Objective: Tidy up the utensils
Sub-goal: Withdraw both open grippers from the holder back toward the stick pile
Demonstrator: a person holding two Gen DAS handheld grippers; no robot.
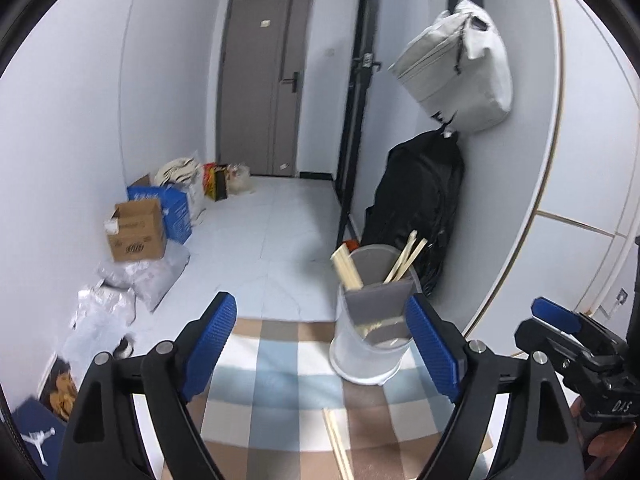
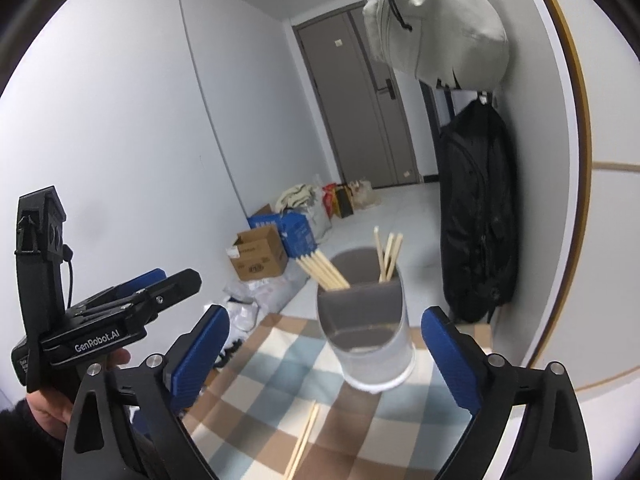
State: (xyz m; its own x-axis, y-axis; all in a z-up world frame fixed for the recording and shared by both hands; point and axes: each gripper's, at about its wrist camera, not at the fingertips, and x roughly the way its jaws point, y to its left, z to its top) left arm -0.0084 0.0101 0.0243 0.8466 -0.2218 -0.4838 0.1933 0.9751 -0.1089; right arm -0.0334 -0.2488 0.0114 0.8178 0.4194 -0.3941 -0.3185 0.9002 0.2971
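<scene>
Left gripper [image 1: 322, 342]: jaws spread wide, nothing between them. Right gripper [image 2: 325, 354]: jaws likewise apart, empty. Ahead of both, translucent utensil holder [image 2: 370, 340] upright on checked cloth [image 1: 280, 380] covering the desk, chopsticks [image 2: 324, 272] standing inside. Loose chopstick pair [image 2: 304, 440] flat on cloth, near holder. "GenRobot.AI" printed on left gripper body. Cardboard box [image 1: 138, 230] on floor beyond.

Checked tablecloth [image 1: 280, 364] in tan, pale blue and white. Chopsticks [image 2: 324, 270] are light wood, cup [image 2: 372, 344] is frosted with a grey insert. Claw pads [image 1: 212, 340] bright blue, backpack [image 2: 476, 216] black.
</scene>
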